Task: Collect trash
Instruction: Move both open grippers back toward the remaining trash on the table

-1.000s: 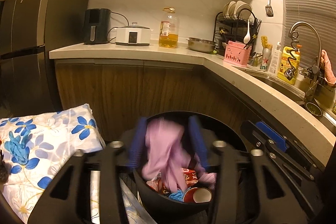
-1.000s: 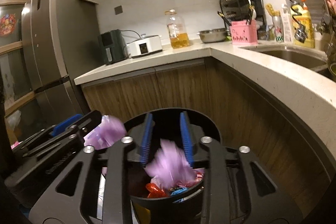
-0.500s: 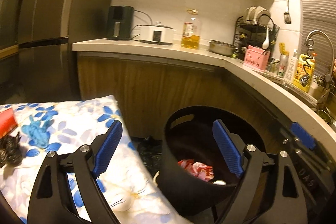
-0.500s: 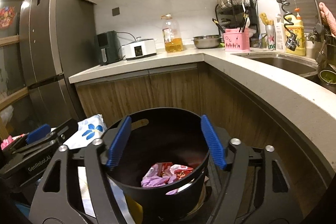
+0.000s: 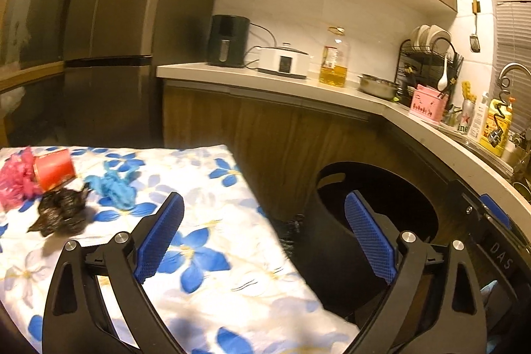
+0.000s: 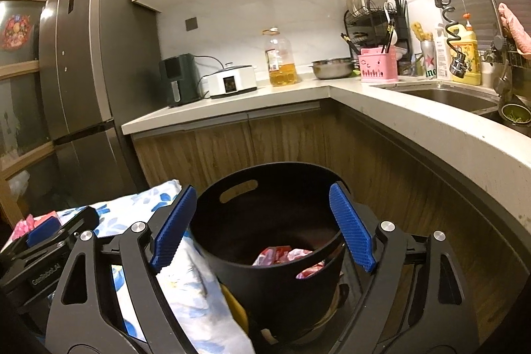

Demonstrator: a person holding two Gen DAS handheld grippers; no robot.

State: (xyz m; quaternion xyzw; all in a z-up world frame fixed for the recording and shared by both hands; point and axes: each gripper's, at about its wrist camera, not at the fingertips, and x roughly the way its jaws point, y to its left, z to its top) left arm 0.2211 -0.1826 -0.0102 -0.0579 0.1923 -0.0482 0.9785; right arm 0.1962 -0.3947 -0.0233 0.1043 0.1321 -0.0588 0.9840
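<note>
A black bin [image 6: 282, 221] stands below the counter and holds red and pink wrappers [image 6: 282, 256]. My right gripper [image 6: 264, 228] hangs over the bin, its jaws still opening, nothing between them. My left gripper [image 5: 264, 231] is over the edge of a flowered cloth [image 5: 205, 241], jaws also opening and empty, with the bin [image 5: 375, 214] to its right. On the cloth at far left lie a crumpled blue piece [image 5: 116, 184], a black crumpled bag [image 5: 61, 211], a red cup [image 5: 54, 170] and a pink crumpled piece [image 5: 15, 183].
A wooden cabinet front and an L-shaped counter [image 6: 415, 118] run behind and to the right of the bin. A fridge [image 5: 109, 32] stands at the left. The counter carries an oil bottle [image 6: 280, 57], appliances, a dish rack and a sink [image 6: 448, 95].
Both grippers let go of pink trash, which fell into the bin, and their jaws spread wide. The left gripper swung left from the bin toward the flowered cloth.
</note>
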